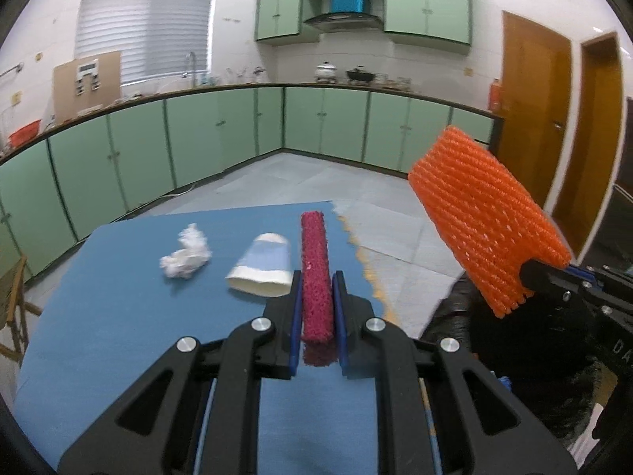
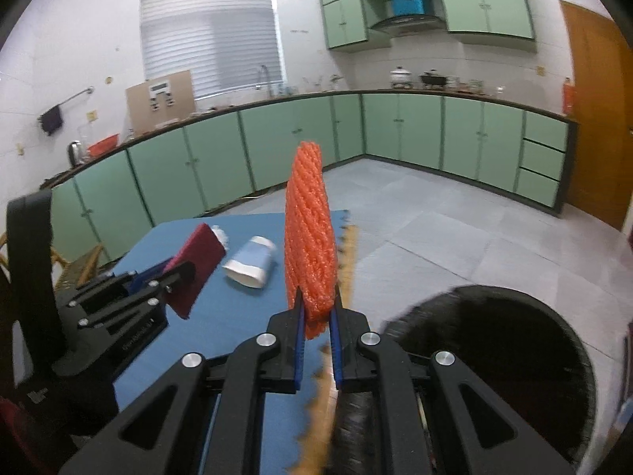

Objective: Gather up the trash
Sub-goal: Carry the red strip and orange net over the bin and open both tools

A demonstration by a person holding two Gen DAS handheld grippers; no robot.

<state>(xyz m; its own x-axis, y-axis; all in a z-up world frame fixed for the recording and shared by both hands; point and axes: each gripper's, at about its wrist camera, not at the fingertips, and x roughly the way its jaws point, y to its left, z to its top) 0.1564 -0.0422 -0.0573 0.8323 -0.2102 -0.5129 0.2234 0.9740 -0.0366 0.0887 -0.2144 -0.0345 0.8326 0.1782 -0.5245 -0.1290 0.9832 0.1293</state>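
Note:
My left gripper [image 1: 316,277] is shut on a dark red foam net [image 1: 315,273], held edge-on above the blue mat [image 1: 118,316]; the right wrist view shows that gripper [image 2: 186,271] and the net [image 2: 196,265] at the left. My right gripper [image 2: 316,304] is shut on an orange foam net [image 2: 310,233], which stands up from its jaws; the orange net [image 1: 486,225] also hangs at the right of the left wrist view. On the mat lie a crumpled white tissue [image 1: 185,253] and a tipped paper cup [image 1: 263,267], also cup [image 2: 249,263].
A bin lined with a black bag [image 2: 510,352] opens low at the right, beside the mat's jagged edge [image 2: 348,245]. Green cabinets [image 1: 221,134] run along the walls beyond grey floor tiles [image 2: 455,229]. A wooden chair [image 1: 12,301] stands left of the mat.

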